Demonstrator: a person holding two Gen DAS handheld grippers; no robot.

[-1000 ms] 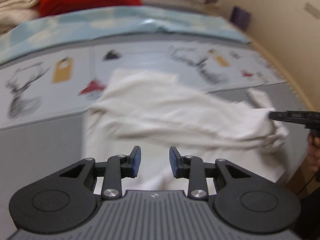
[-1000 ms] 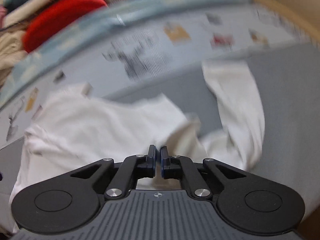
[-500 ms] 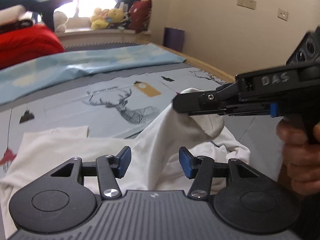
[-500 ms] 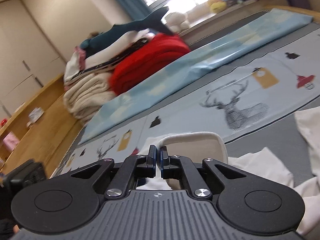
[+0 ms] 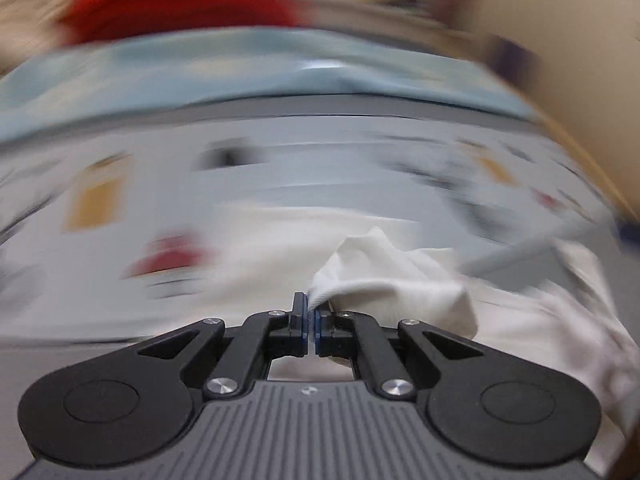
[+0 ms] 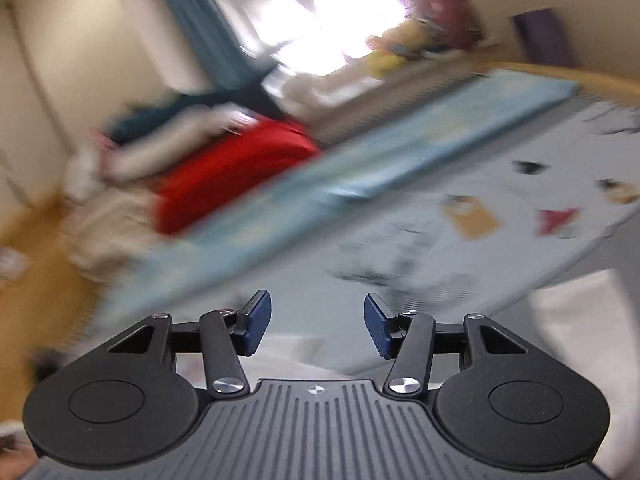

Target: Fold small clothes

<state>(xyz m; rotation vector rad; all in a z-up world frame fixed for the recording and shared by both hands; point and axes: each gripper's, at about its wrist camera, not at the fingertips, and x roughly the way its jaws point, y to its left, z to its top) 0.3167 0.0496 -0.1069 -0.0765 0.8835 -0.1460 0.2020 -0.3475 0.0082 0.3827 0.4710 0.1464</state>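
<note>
A small white garment [image 5: 400, 280] lies crumpled on the grey patterned bed cover [image 5: 320, 176]. My left gripper [image 5: 310, 320] is shut on a bunched edge of the garment, which rises to the right of the jaws. My right gripper [image 6: 316, 326] is open and empty, lifted above the bed and tilted. A bit of the white garment [image 6: 576, 320] shows at the right edge of the right wrist view. Both views are blurred by motion.
A red blanket [image 6: 232, 172] and folded cream bedding [image 6: 104, 232] are stacked at the back left. A light blue sheet [image 5: 280, 64] runs along the far side of the bed. Stuffed toys [image 6: 400, 48] sit under the bright window. A beige wall [image 5: 580, 60] stands on the right.
My left gripper has closed on the white garment. My right gripper has opened, let the garment go and swung up and away.
</note>
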